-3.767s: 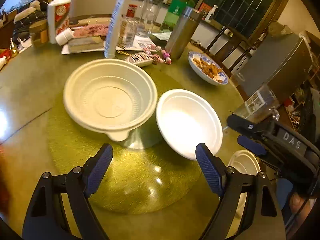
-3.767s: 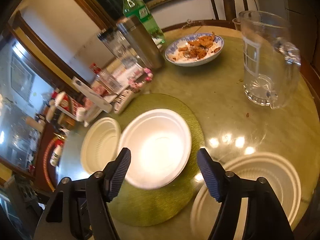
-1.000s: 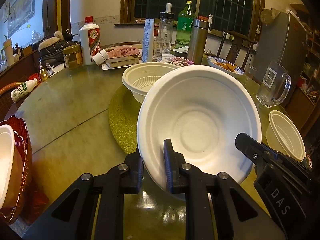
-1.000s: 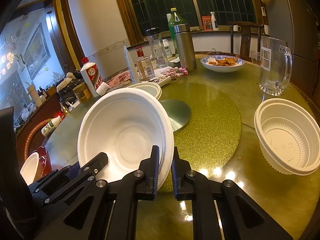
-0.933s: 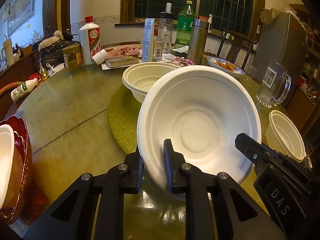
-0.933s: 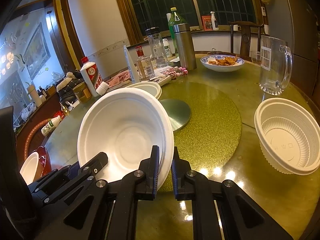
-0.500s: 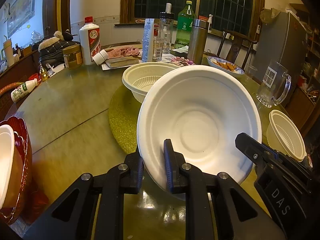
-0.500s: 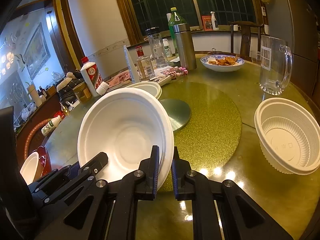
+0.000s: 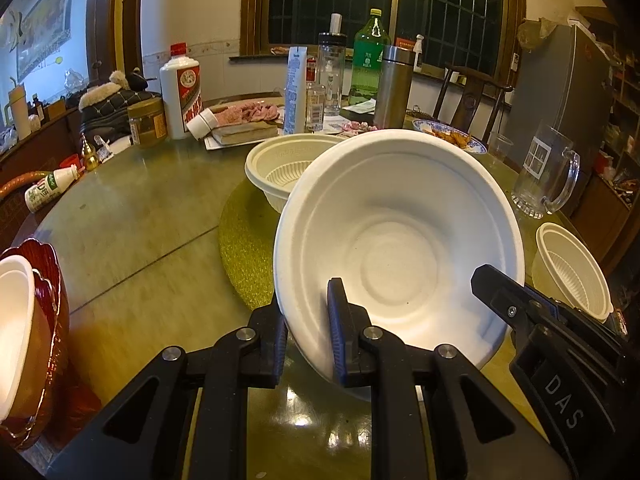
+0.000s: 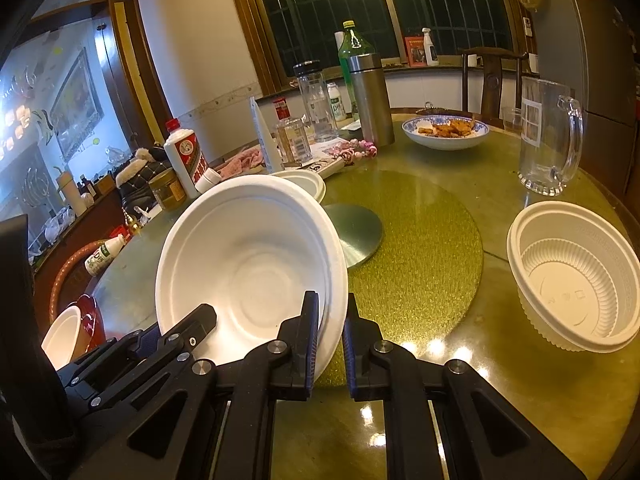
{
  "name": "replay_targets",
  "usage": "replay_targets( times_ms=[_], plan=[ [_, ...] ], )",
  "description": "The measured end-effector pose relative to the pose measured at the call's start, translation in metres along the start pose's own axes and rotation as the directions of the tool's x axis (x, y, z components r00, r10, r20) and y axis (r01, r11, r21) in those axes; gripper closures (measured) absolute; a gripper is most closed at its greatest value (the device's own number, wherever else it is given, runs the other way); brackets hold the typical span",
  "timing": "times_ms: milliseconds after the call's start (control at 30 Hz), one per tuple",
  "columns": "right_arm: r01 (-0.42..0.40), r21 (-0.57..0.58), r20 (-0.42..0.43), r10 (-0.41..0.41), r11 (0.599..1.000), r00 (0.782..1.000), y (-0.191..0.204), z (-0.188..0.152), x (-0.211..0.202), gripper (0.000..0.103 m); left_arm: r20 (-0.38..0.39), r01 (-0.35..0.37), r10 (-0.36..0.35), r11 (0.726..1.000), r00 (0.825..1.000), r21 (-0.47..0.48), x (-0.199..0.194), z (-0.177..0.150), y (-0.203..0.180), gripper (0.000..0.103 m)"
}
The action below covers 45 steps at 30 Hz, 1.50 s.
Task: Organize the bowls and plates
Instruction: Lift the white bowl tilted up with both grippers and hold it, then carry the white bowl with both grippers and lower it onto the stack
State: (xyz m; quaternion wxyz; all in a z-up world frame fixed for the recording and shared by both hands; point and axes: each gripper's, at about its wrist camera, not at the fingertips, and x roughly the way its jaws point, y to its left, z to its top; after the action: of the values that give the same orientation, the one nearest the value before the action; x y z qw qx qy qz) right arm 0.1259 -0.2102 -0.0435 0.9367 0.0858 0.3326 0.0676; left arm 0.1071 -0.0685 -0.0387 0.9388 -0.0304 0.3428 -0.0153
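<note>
Both grippers clamp one white bowl (image 9: pixel 400 248) by its near rim, left gripper (image 9: pixel 308 336) on the rim's left part, right gripper (image 10: pixel 330 340) on its right part. Jaws of each are closed on the rim, one pad inside, one outside.

Bowl is tilted up, open side toward the cameras, lifted off the table (image 9: pixel 132 216); it hangs over the near edge of the gold mat (image 10: pixel 420 256).

Change vs. a few seconds back: jaws then stood wide open and the bowl sat flat on the mat beside the cream bowl (image 9: pixel 284 168). Now it is gripped and raised. Over the last second nothing shifts; hands hold still, grip unchanged.

Meaning for the task: pick-up is done, transport is not yet begun. This looks like a pause before carrying.

Possible destinations, as a judgement only:
- cream bowl on the mat, behind the held one
- ribbed bowl (image 10: pixel 576 276) at the right table edge
- red dish (image 9: pixel 48 312) at the left, already holding a pale bowl (image 9: pixel 12 328)

Cannot tell which is meant.

Risk: thin rim held at two near points; bowl could flex or slip if the hands drift apart
</note>
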Motion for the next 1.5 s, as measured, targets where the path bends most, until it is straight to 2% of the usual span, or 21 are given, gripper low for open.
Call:
replay_targets(
  times_ms=[200, 500, 833, 1200, 1500],
  plan=[
    [-0.01, -0.008, 0.026, 0.011, 1.0, 1.0, 0.003, 0.001, -0.006, 0.093, 0.035, -0.017, 0.017, 1.0, 0.999, -0.002, -0.009, 0.004, 0.001, 0.086],
    [-0.079, -0.005, 0.066, 0.079, 0.997, 0.995, 0.014, 0.008, -0.023, 0.092, 0.083, -0.066, 0.065, 0.998, 0.994, 0.0, -0.038, 0.012, 0.013, 0.086],
    [-0.176, -0.089, 0.057, 0.182, 0.98, 0.982, 0.079, 0.009, -0.048, 0.092, 0.138, -0.134, 0.143, 0.988, 0.98, -0.078, -0.09, 0.013, 0.069, 0.087],
    [-0.302, -0.193, 0.033, 0.314, 0.933, 0.949, 0.166, 0.005, -0.07, 0.091, 0.206, -0.171, 0.208, 0.968, 0.956, -0.183, -0.146, -0.001, 0.139, 0.087],
    [-0.375, -0.297, -0.054, 0.377, 0.878, 0.925, 0.23, -0.007, -0.071, 0.091, 0.184, -0.213, 0.263, 0.945, 0.947, -0.25, -0.161, -0.015, 0.192, 0.087]
  ],
)
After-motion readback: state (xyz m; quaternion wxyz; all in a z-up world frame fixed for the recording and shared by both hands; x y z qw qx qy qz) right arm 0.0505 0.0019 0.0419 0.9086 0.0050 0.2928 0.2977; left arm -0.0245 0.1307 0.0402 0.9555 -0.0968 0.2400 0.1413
